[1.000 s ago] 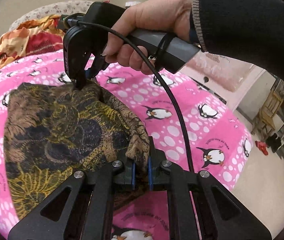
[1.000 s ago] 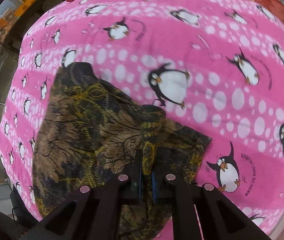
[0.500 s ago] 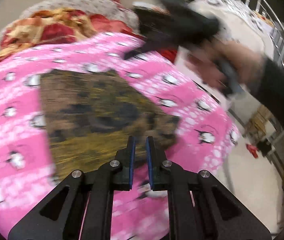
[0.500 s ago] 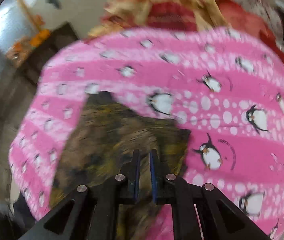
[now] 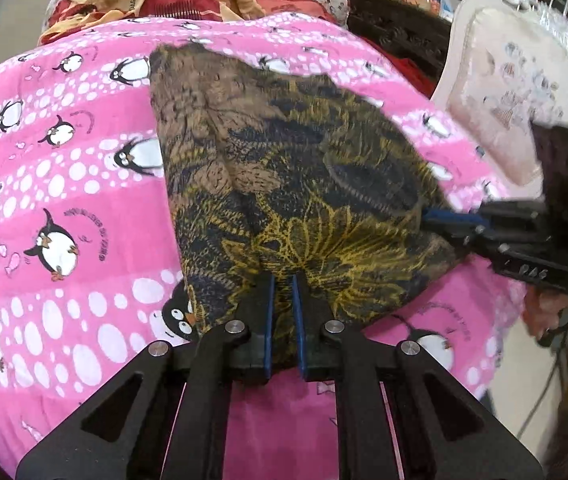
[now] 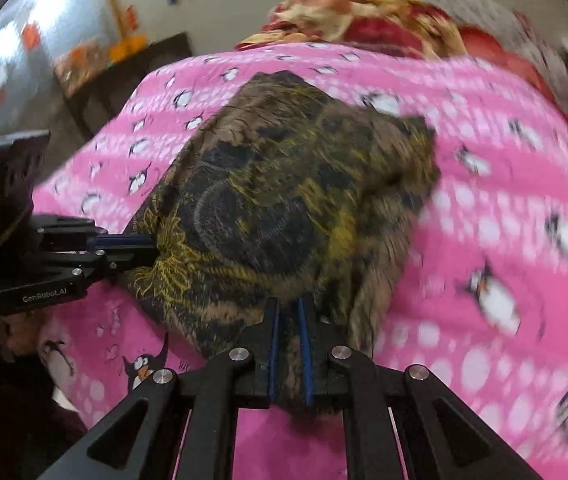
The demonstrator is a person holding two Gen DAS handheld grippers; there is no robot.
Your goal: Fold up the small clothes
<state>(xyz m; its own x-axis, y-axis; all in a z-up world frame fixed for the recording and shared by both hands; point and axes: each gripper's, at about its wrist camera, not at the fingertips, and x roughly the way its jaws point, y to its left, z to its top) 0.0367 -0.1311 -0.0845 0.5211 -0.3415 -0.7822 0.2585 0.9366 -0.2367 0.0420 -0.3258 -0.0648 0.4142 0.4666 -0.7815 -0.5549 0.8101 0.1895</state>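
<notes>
Left wrist view: my left gripper [image 5: 281, 312] and right gripper [image 5: 450, 218] each clamp a near edge of the brown garment [image 5: 284, 168], lifting it off the pink penguin blanket [image 5: 63, 200] for folding.

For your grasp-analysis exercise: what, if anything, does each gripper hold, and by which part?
Both hold the brown patterned garment. The left gripper is shut on its near edge; the right gripper is shut on the edge at its own side.
</notes>
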